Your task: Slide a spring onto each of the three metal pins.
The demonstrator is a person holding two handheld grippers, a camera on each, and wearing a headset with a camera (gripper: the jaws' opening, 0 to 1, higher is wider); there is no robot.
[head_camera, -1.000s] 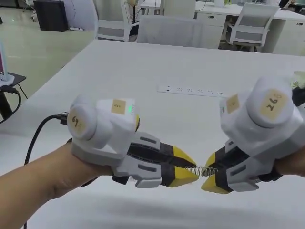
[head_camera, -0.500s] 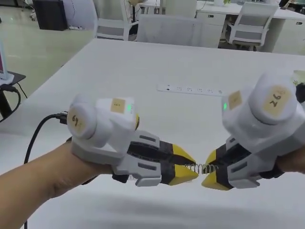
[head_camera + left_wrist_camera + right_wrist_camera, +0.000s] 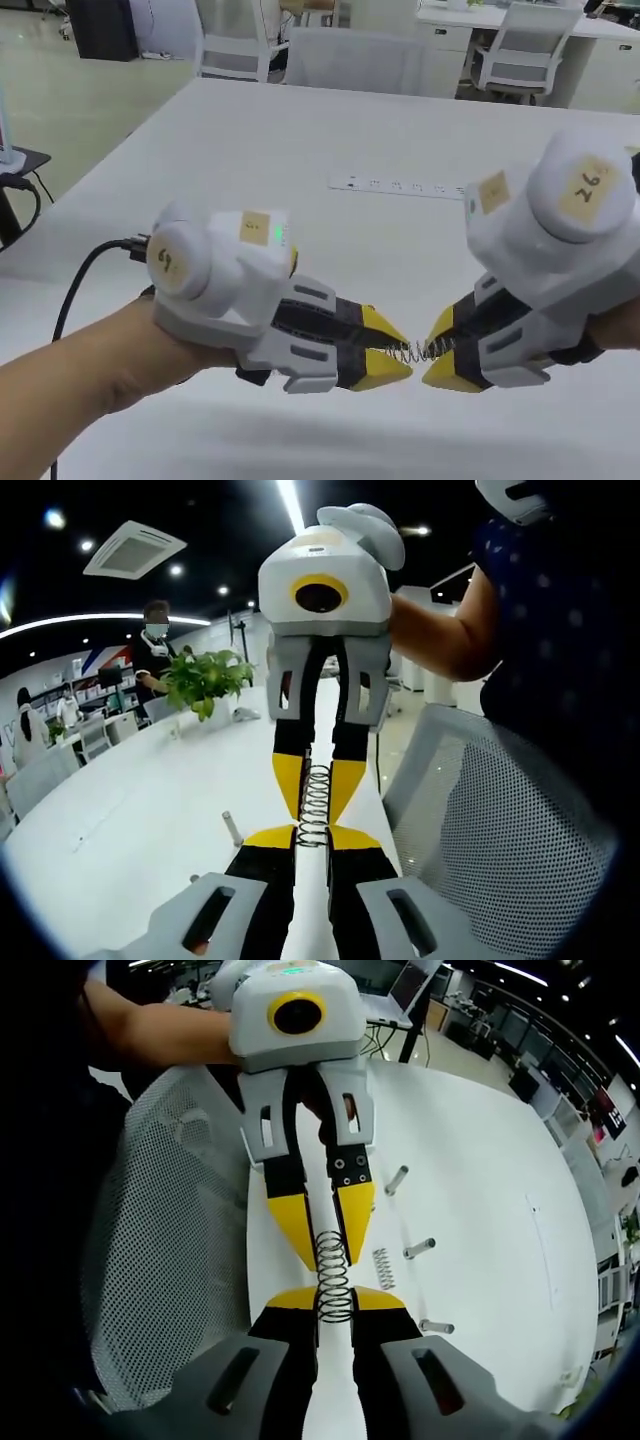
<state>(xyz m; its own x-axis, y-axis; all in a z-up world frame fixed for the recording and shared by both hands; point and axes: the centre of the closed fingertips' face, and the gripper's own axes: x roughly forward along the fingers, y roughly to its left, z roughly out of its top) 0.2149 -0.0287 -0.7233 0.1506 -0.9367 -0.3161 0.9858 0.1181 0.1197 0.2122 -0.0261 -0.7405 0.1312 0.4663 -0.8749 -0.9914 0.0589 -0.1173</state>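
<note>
Head view: a tan sticker on the right gripper (image 3: 437,360) reads "26" in pen. The left gripper (image 3: 395,357) carries a similar sticker, its digits too unclear to read, beside a green light. A thin silver coil spring (image 3: 412,351) is strung between the yellow tips, each gripper pinching one end, above the white bench (image 3: 300,140). A power strip (image 3: 400,188) lies at 12 o'clock from them. Right gripper view: a second spring (image 3: 383,1267) lies on the bench at 3 o'clock of the held one. Three short metal pins (image 3: 419,1248) lie apart from 1 to 4 o'clock.
</note>
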